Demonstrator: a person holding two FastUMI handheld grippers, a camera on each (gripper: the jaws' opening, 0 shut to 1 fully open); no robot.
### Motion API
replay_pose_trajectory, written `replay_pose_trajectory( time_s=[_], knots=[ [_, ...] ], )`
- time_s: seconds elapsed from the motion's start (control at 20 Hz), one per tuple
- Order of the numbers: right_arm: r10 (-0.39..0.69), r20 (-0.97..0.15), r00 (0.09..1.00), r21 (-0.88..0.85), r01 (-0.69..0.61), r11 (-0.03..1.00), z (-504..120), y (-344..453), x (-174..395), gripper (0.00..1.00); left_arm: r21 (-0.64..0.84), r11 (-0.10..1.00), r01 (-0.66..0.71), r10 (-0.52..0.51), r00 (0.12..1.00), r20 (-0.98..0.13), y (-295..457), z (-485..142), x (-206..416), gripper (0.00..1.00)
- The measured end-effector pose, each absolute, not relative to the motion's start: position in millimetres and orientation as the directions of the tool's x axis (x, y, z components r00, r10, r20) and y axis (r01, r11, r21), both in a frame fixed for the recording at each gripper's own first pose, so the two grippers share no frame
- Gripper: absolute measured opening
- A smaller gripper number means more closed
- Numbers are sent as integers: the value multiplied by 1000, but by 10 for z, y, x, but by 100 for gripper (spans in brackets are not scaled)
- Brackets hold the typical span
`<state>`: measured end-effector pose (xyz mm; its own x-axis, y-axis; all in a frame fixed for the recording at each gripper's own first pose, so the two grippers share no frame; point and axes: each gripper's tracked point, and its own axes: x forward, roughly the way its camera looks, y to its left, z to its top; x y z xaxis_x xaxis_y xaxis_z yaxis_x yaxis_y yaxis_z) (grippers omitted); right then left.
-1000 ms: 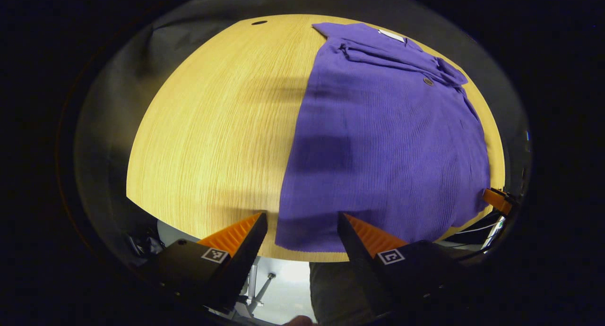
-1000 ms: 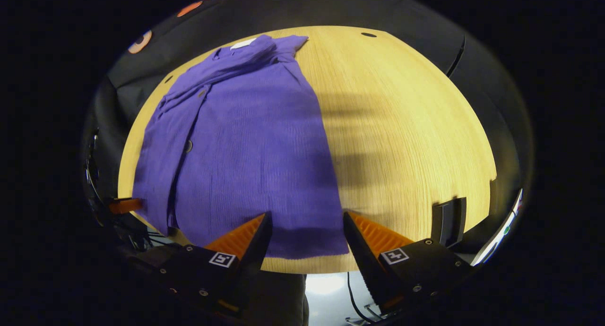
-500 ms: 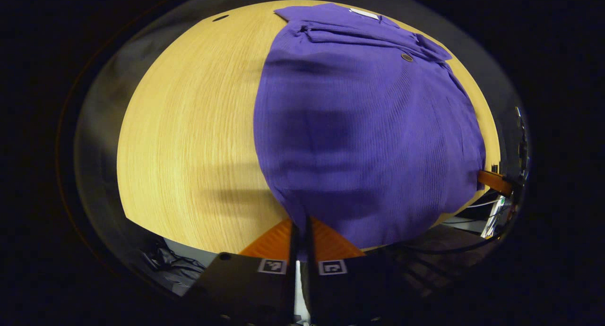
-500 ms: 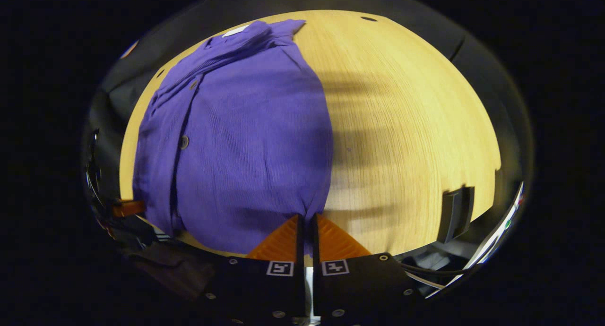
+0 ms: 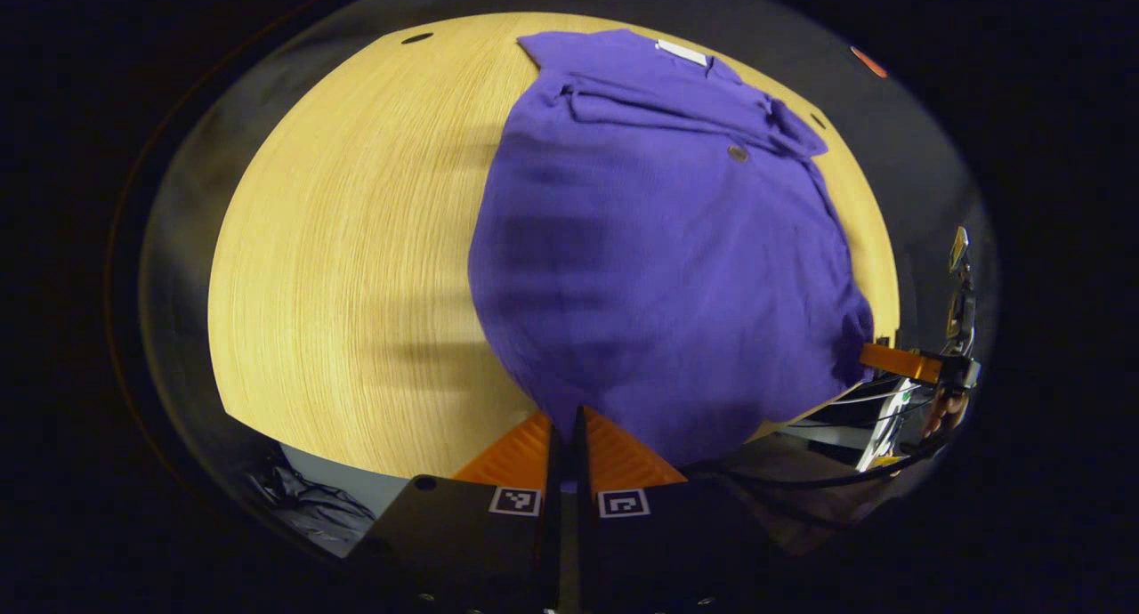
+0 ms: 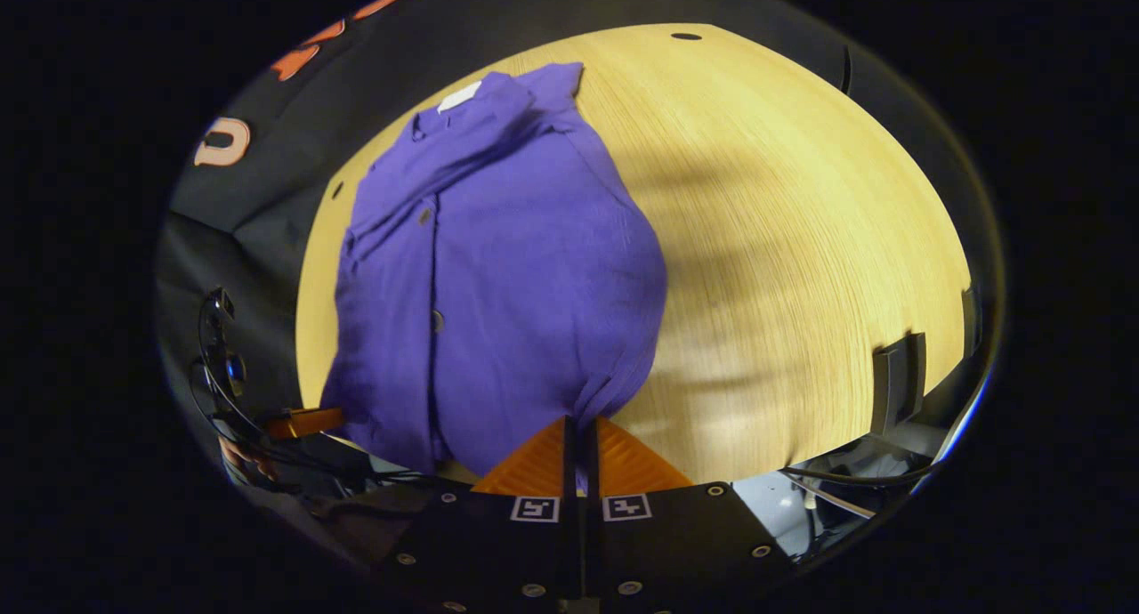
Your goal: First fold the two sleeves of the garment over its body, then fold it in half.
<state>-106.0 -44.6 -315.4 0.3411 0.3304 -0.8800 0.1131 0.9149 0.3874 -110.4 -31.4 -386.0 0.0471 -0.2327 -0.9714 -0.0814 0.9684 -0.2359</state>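
Left gripper view: the left gripper (image 5: 567, 418) is clamped on 1 hem corner of the purple garment (image 5: 658, 258), lying on the wooden table (image 5: 356, 240); the right gripper (image 6: 580, 429) pinches the other. Lift both corners evenly, carrying them toward the collar (image 5: 681, 53) for the half fold.

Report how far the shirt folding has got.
Done: both sleeves look folded in, since the purple shirt lies as a narrow block on the wooden table. In hand: the left gripper and right gripper are each shut on a corner of the near hem, which is lifted and bunched. Left: carrying the hem toward the collar to fold it in half.
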Motion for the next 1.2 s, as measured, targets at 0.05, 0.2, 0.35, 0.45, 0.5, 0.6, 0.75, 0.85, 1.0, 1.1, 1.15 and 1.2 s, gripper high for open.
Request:
replay_pose_trajectory(
  time_s=[0.05, 0.2, 0.35, 0.45, 0.5, 0.6, 0.75, 0.85, 1.0, 1.1, 1.15, 1.2],
  knots=[
    [339, -869, 360, 400, 110, 910, -3067, -423, -998, 3, -246, 967, -72, -241, 69, -968, -312, -3775, -997, 9],
    [356, -839, 412, 423, 79, 903, -2802, -375, -821, 3, -272, 961, -42, -265, 128, -956, -351, -3550, -696, 9],
    [368, -810, 457, 434, 46, 900, -2565, -324, -630, 3, -289, 957, -8, -283, 183, -942, -395, -3352, -399, 9],
    [380, -788, 483, 451, 33, 892, -2415, -302, -490, 3, -294, 956, 4, -288, 208, -935, -416, -3265, -216, 9],
    [385, -777, 498, 460, 32, 887, -2352, -291, -421, 3, -290, 957, 13, -286, 222, -932, -412, -3216, -115, 9],
    [392, -757, 522, 472, 22, 881, -2210, -300, -276, 3, -283, 959, 27, -281, 248, -927, -387, -3134, 60, 9],
    [388, -732, 560, 472, 7, 881, -2037, -338, -18, 3, -273, 961, 46, -275, 284, -919, -353, -2991, 339, 9],
    [387, -719, 577, 480, 9, 877, -1927, -365, 147, 3, -256, 965, 57, -261, 307, -915, -298, -2903, 575, 9],
    [388, -701, 598, 478, -8, 878, -1749, -389, 408, 2, -260, 963, 75, -269, 342, -900, -294, -2725, 980, 9],
    [384, -693, 611, 465, -28, 885, -1640, -397, 625, 2, -258, 963, 84, -271, 357, -894, -260, -2610, 1270, 9],
    [382, -687, 618, 464, -32, 885, -1585, -402, 744, 2, -257, 962, 94, -273, 364, -890, -256, -2573, 1412, 9],
    [387, -681, 622, 465, -41, 884, -1536, -411, 820, 3, -254, 963, 96, -271, 369, -889, -239, -2534, 1542, 9]
  ],
)
